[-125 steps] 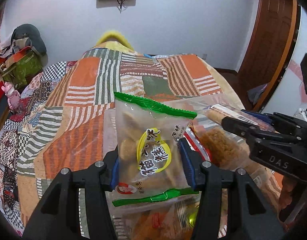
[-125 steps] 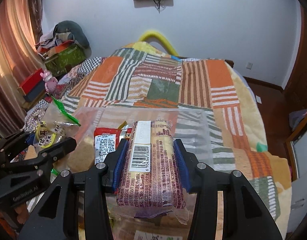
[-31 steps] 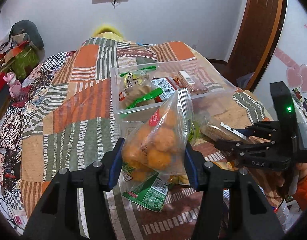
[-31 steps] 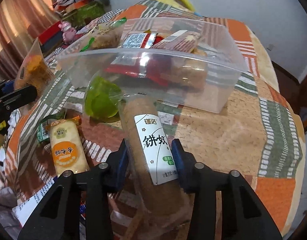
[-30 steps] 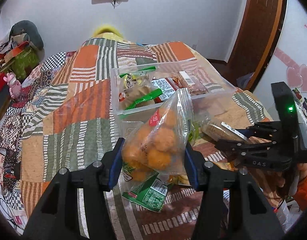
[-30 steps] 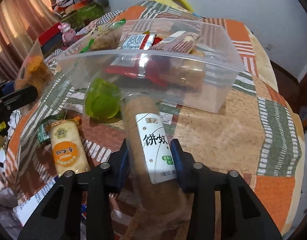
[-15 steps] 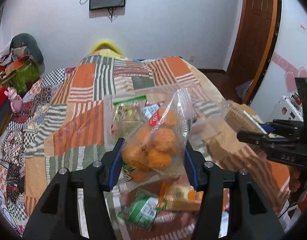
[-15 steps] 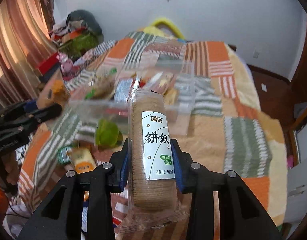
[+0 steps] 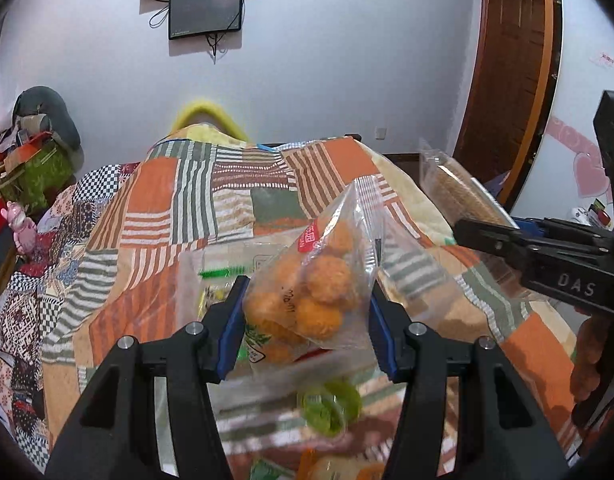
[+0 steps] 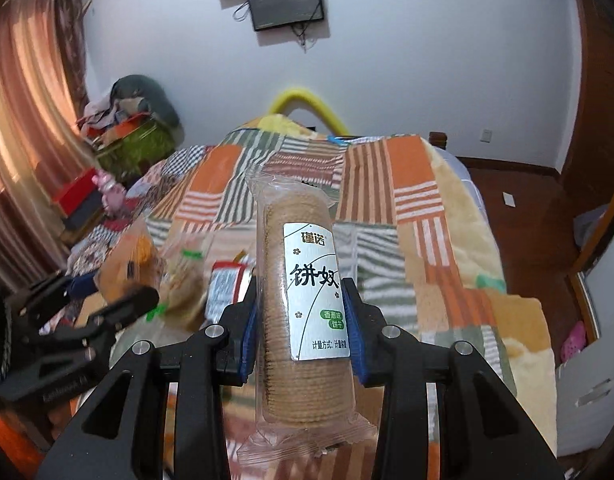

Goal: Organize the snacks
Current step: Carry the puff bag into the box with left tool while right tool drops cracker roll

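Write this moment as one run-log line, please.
left gripper: shut on orange-ball bag | right gripper: shut on cracker sleeve | both above clear bin

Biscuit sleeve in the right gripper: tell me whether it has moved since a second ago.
Yes. The biscuit sleeve has risen off the bedspread; it now stands above the clear bin.

Support surface: bed with patchwork blanket (image 9: 187,216).
A clear plastic bin (image 9: 195,280) and loose snack packets (image 9: 327,404) lie at the near end.

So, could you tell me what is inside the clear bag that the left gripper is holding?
Round orange snack balls fill the clear bag clamped in the left gripper. The blue pads cover the bag's sides and its bottom end is out of view.
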`<state>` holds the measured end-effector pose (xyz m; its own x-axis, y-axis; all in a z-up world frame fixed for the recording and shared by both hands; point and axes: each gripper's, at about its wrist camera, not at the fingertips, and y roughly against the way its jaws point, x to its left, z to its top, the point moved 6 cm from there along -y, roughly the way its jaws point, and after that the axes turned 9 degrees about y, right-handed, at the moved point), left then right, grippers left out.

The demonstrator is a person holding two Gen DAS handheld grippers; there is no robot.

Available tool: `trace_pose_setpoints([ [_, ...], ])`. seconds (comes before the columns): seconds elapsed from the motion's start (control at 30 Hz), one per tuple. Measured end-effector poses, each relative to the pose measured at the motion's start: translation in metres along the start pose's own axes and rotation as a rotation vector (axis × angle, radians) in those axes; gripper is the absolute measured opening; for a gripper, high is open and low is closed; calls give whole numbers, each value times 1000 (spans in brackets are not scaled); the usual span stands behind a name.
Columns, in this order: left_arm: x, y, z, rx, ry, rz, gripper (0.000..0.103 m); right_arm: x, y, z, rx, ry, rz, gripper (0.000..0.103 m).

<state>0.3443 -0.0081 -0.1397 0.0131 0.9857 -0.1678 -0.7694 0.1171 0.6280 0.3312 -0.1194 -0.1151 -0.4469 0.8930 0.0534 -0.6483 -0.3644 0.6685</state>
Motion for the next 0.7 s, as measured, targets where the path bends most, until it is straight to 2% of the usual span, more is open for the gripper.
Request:
trace_pose_setpoints([
  [0.2, -3, -27, 6, 25, 5, 12, 55, -7, -26, 9, 25, -29, -9, 34],
  [0.5, 1, -64, 0, 81, 8, 41, 55, -10, -63, -3, 106, -59, -1, 34],
  [0.6, 1, -70, -4, 94, 7, 47, 57, -12, -67, -7, 120, -50, -12, 34],
  [0.7, 2, -75, -8, 114, 17, 50, 63, -10, -67, -9, 128, -38, -11, 33],
])
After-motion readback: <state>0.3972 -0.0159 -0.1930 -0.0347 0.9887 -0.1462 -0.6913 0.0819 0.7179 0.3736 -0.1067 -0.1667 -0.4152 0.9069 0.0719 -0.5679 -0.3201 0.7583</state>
